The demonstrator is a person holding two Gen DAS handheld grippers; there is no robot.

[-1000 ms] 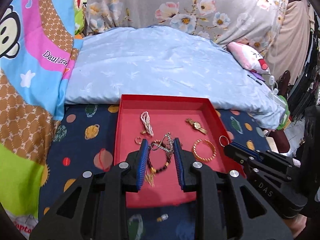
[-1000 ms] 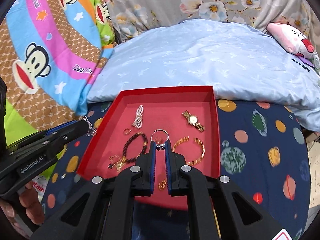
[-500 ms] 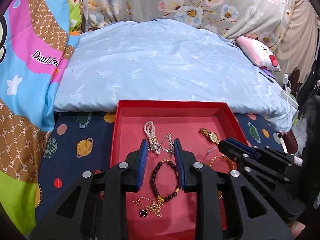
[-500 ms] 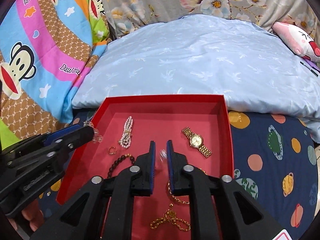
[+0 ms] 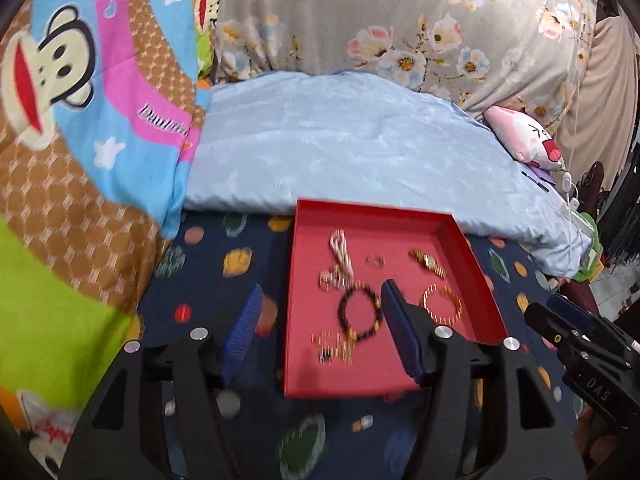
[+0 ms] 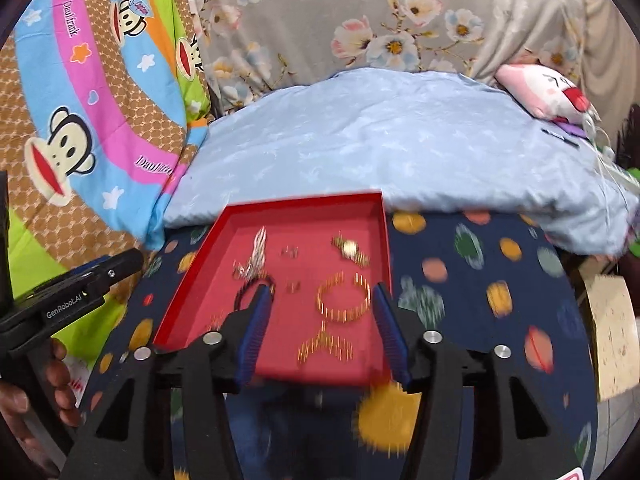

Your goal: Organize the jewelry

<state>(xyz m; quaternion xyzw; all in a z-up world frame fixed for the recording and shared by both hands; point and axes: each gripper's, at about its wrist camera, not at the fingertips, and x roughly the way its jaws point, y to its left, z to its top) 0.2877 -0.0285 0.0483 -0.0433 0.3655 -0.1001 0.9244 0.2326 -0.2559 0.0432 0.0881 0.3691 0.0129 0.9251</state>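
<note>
A red tray lies on the dark planet-print sheet. It holds a pearl strand, a silver chain, a small ring, a gold watch, a dark bead bracelet, a gold bangle and a gold chain. My left gripper hangs over the tray's near left edge with its jaws opening and nothing held. My right gripper hovers above the bangle, also opening and holding nothing.
A pale blue pillow sits just behind the tray, and a bright cartoon quilt lies to the left. A pink plush toy is at the back right. A person's hand holds the left gripper. Both views are motion-blurred.
The left jaws let go of the silver chain, which now lies by the pearl strand. The right jaws released the ring in the tray. Both grippers opened wide and drew back toward the tray's near edge.
</note>
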